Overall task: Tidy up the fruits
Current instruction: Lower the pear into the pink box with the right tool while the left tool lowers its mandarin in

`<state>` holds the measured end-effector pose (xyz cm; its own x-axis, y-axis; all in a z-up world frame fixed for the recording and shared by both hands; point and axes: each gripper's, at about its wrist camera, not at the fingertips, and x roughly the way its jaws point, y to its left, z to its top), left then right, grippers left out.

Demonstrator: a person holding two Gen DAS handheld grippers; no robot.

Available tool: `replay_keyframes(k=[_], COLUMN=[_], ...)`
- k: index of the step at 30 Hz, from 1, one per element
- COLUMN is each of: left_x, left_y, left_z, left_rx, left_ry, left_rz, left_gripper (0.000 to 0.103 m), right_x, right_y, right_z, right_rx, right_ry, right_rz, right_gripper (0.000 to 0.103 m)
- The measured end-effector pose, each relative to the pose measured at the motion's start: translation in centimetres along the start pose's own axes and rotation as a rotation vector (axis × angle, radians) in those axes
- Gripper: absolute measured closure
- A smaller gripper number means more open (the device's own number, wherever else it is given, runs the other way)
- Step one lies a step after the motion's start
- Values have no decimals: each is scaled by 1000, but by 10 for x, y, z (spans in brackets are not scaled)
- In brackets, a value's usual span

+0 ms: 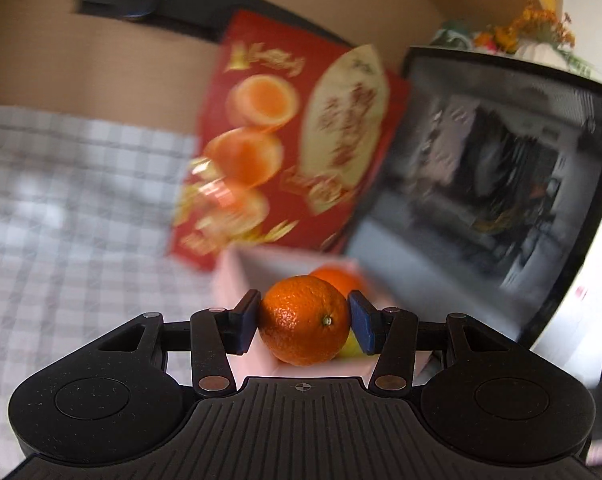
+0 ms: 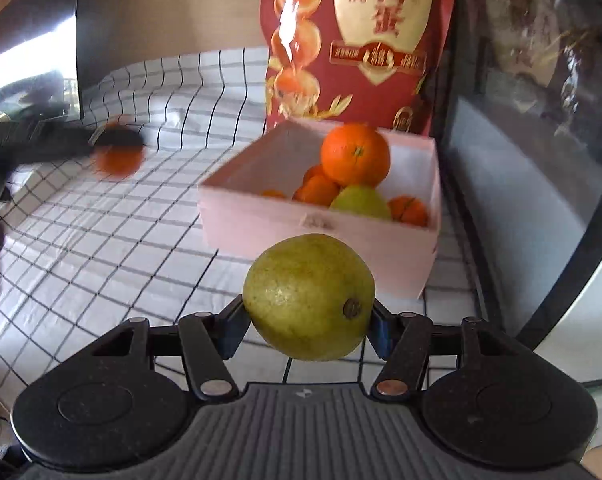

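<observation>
Right up against the right wrist camera is a green pear [image 2: 309,297], clamped between the right gripper [image 2: 307,326] jaws, pads pressing both sides, jaws about halfway spread. It hangs above the grid-pattern cloth [image 2: 141,240] on the desk, just in front of the pink box [image 2: 261,224]. That box already has several oranges [image 2: 355,155] piled in it plus another green fruit [image 2: 361,202], and sits right in front of a red snack bag [image 2: 361,40] standing upright, with a dark glass appliance door [image 2: 521,160] to the right.

Over on the left, the left gripper [image 1: 304,322] has its jaws wide and gripping a small orange [image 1: 304,319], blue pads [image 1: 363,328] touching each side. From its own camera the orange is held over the near edge of the box. In the right wrist view that gripper and its fruit show up as a blurry smear at the left, above the cloth
</observation>
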<state>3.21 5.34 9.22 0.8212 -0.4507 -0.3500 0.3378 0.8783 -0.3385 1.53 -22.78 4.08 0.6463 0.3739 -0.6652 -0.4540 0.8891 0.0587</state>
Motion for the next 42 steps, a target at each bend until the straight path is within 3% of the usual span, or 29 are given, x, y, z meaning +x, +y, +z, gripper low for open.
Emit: replay_keyframes(k=[2,5,7,11,15,20,24,30,33,42], left_x=[36,81,88,64,36,23,17,6,12,23], left_y=[-7,-17,-14,11,32,70,95,105,99,83], left_z=[6,-5,-14,-18,-16,-33,-34,-34,-35,-42], left_rx=[1,71,73,-36,-35,-147,-222,-270,-237,-131], left_ry=[52,151,141,31,-74,-159,-141,-149,-115,-49], left_rz=[-23,32,42,-11,69,51,104,125,128,148], left_gripper=[50,51,52,52,52,52,52,52,52,52], right_x=[-4,-7,-9,-12,-7,36,100,190,201,187], right_y=[-1,-2,-5,-10,-6,0,15,14,21,22], right_z=[5,12,17,29,49,116,164,187,190,180], right_rx=[1,0,5,22,7,72,79,187,158,153], right_ry=[-17,-30,-30,-40,-56,4,81,200,191,173], right_rz=[-3,-7,-1,-1,-2,69,43,-98,-163,-108], right_gripper=[42,42,42,42,42,42,42,42,40,37])
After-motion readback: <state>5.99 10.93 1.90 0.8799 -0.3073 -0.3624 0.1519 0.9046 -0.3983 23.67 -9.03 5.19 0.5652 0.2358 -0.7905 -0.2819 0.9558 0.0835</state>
